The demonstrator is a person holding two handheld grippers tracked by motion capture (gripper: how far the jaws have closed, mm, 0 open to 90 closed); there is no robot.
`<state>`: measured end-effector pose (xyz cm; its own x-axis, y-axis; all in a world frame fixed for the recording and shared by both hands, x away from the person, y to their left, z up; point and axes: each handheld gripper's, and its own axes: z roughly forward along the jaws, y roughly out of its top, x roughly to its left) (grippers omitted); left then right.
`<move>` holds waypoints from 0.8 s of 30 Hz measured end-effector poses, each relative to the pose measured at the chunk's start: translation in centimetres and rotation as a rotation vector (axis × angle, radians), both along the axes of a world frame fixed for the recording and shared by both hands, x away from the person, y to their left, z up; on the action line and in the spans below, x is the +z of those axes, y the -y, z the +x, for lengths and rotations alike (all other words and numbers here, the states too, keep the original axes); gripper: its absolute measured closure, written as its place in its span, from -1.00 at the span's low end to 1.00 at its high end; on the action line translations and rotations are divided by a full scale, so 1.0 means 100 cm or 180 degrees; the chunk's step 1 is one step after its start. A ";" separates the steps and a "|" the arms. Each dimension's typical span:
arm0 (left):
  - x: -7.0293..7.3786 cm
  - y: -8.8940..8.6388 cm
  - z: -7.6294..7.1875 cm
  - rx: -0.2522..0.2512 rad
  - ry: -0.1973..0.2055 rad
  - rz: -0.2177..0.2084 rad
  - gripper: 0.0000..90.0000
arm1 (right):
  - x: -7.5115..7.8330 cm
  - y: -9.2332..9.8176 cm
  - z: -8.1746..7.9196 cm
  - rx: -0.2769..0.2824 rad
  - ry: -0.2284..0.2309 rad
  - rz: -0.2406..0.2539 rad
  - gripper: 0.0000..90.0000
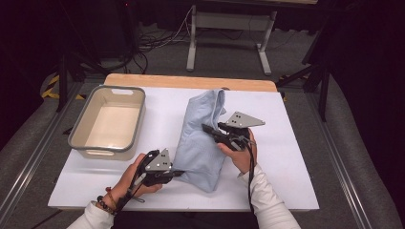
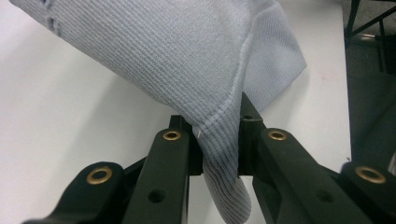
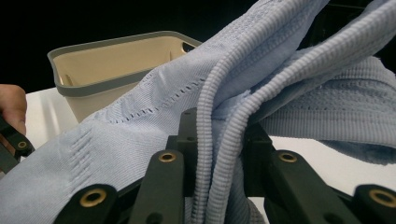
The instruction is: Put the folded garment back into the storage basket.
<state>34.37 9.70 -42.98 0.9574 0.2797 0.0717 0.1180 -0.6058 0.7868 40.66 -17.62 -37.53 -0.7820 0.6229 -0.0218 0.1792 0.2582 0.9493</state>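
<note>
Now your left tongs pinch the near left corner of the blue top, and your right tongs clamp its ribbed edge at mid-bench. It lies crumpled across the middle of the white bench, whose far edge shows bare wood. An empty tub sits at the far left corner. Beyond stand cables on grey floor and a pale frame.

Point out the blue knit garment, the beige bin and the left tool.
blue knit garment [image 1: 200, 143], high view, middle of the cloth.
beige bin [image 1: 106, 148], high view, near rim.
left tool [image 2: 219, 154], left gripper view, between its tips.
</note>
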 end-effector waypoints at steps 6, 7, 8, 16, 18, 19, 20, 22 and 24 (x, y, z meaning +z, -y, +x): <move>0.001 -0.005 0.001 0.0028 0.0015 0.0023 0.76 | 0.000 -0.005 0.003 0.0031 0.0008 -0.0025 0.64; 0.001 -0.006 0.001 0.0041 0.0020 0.0022 0.76 | 0.002 -0.008 0.005 0.0041 0.0022 -0.0044 0.64; 0.002 -0.007 0.001 0.0051 0.0031 0.0032 0.76 | 0.003 -0.010 0.005 0.0045 0.0034 -0.0051 0.64; 0.006 -0.018 0.002 0.0131 0.0086 0.0018 0.76 | 0.010 -0.022 0.009 0.0081 0.0073 -0.0064 0.64; 0.006 -0.020 0.002 0.0145 0.0100 0.0012 0.76 | 0.011 -0.024 0.009 0.0088 0.0076 -0.0065 0.64; 0.006 -0.020 0.002 0.0145 0.0100 0.0012 0.76 | 0.012 -0.025 0.010 0.0090 0.0078 -0.0070 0.64; 0.007 -0.021 0.003 0.0147 0.0101 0.0006 0.76 | 0.012 -0.025 0.010 0.0090 0.0078 -0.0070 0.64; 0.007 -0.022 0.004 0.0155 0.0092 -0.0006 0.76 | 0.014 -0.027 0.012 0.0096 0.0078 -0.0076 0.64; 0.008 -0.023 0.006 0.0163 0.0091 -0.0016 0.76 | 0.016 -0.030 0.014 0.0093 0.0094 -0.0095 0.64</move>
